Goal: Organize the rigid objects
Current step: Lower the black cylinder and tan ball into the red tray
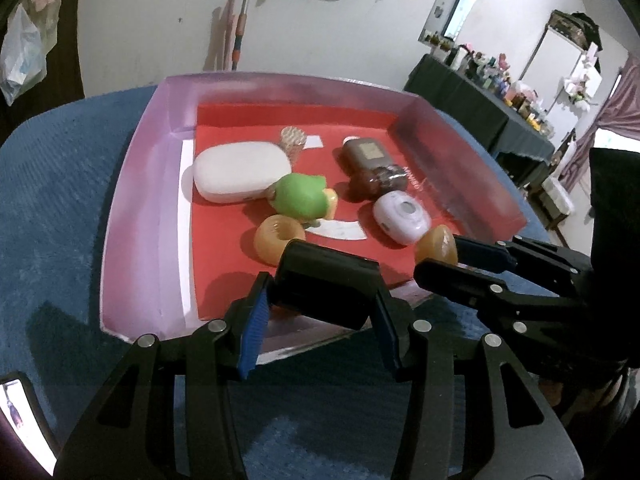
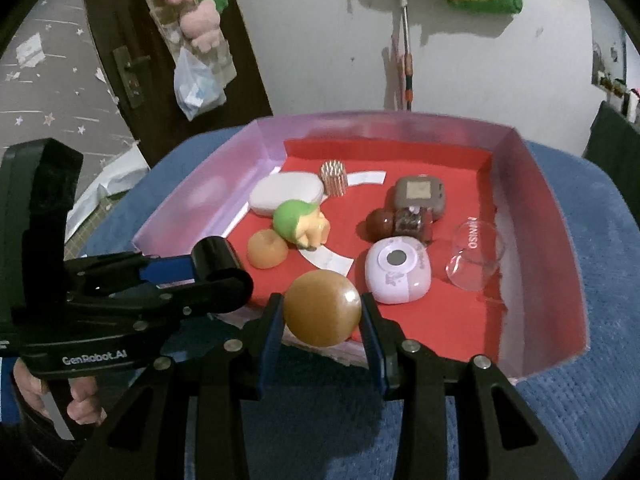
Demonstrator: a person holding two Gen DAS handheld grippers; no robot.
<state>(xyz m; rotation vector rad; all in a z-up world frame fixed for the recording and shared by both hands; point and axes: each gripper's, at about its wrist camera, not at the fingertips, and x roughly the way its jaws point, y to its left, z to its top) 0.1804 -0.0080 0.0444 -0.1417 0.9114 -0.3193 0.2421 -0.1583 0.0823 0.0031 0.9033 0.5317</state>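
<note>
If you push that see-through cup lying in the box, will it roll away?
Probably a little. The clear cup lies on its side on the flat red floor, so its round wall could roll. It looks wider at one end, so it would likely curve, and the box wall close by should stop it. It looks thin and light.

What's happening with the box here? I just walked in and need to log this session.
A person is sorting small items into a pink box with a red floor. The left tool grips a black cylinder, and the right tool grips an amber ball, both over the box's near edge. Already inside lie a white case, a green toy, a lilac case and a clear cup.
</note>
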